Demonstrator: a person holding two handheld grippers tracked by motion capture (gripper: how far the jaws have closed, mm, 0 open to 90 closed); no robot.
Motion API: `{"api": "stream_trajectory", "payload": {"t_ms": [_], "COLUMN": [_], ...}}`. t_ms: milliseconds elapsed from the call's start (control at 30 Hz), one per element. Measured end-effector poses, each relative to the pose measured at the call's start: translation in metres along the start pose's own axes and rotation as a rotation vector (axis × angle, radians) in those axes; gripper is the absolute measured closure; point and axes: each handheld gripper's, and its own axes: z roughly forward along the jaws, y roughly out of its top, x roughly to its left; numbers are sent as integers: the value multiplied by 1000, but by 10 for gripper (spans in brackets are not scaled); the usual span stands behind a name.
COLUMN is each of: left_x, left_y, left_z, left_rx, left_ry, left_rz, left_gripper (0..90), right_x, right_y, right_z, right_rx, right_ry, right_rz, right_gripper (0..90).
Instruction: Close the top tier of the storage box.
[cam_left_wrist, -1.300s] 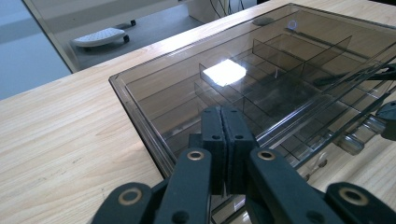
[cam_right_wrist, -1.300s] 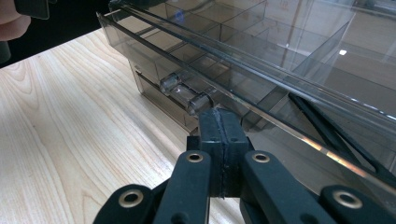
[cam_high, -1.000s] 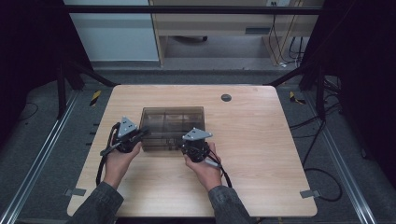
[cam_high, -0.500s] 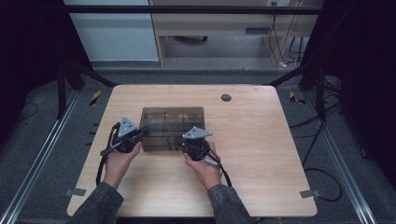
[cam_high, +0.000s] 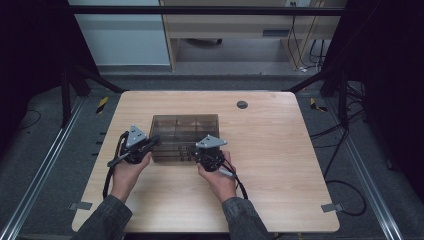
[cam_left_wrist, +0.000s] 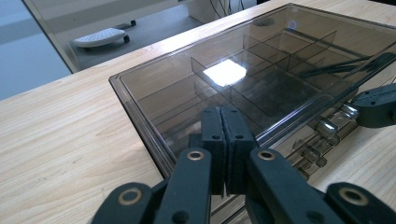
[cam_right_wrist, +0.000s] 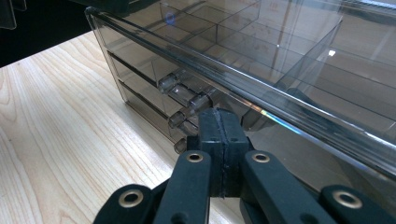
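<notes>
On the wooden table (cam_high: 280, 165), a smoky clear box (cam_high: 185, 131) with small drawers sits a little left of the middle, its drawer knobs (cam_right_wrist: 184, 100) facing the person. Just at its near left corner is the left gripper (cam_high: 145, 145), jaws pressed together with nothing between them, tips over the box's lid edge. At the near right corner the right gripper (cam_high: 207, 150) has its jaws together too, empty, right up against the drawer front beside the knobs.
</notes>
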Motion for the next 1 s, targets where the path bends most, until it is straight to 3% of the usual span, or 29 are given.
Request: {"api": "stream_trajectory", "payload": {"t_ms": [833,1000], "left_x": [2,3], "left_y": [1,2], "left_z": [-2,-7], "left_rx": [2,-28], "left_ry": [-1,6], "left_rz": [-11,-21], "left_gripper": [875,875], "right_x": [-1,2], "right_y": [0,1], "right_z": [-5,-11], "right_rx": [-13,-24], "right_ry": [-2,3], "right_rz": [7,-2], "right_gripper": [900,900]}}
